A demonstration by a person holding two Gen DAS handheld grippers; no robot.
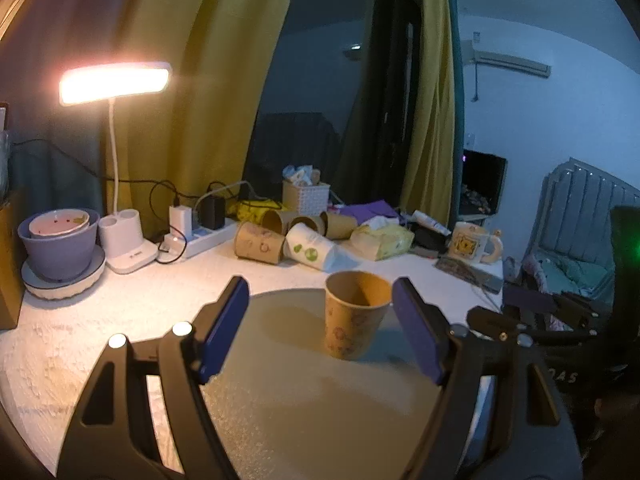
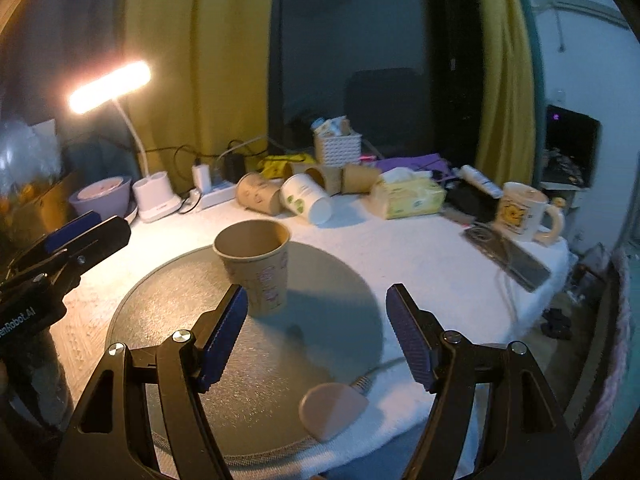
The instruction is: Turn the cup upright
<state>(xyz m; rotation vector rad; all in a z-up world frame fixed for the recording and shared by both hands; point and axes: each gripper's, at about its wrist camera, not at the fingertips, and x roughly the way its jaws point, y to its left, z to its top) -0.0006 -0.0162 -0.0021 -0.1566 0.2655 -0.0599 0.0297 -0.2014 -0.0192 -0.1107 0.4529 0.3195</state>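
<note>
A brown paper cup (image 1: 354, 314) stands upright, mouth up, on a round grey mat (image 1: 288, 384). My left gripper (image 1: 322, 292) is open; the cup sits between its blue fingertips, nearer the right one, without touching either. In the right wrist view the cup (image 2: 258, 266) stands on the mat (image 2: 256, 360) just beyond the left blue finger (image 2: 226, 336). My right gripper (image 2: 316, 300) is open and empty. The left gripper (image 2: 76, 240) shows at the left edge there; the right gripper's black frame (image 1: 532, 320) shows at the right in the left wrist view.
Several paper cups (image 1: 280, 240) lie on their sides at the back of the white table, by a tissue pack (image 1: 382, 238), a power strip (image 1: 200, 236), a lit desk lamp (image 1: 114, 82) and stacked bowls (image 1: 60, 240). A yellow mug (image 2: 524, 212) stands at right. A pink pad (image 2: 332, 408) lies near me.
</note>
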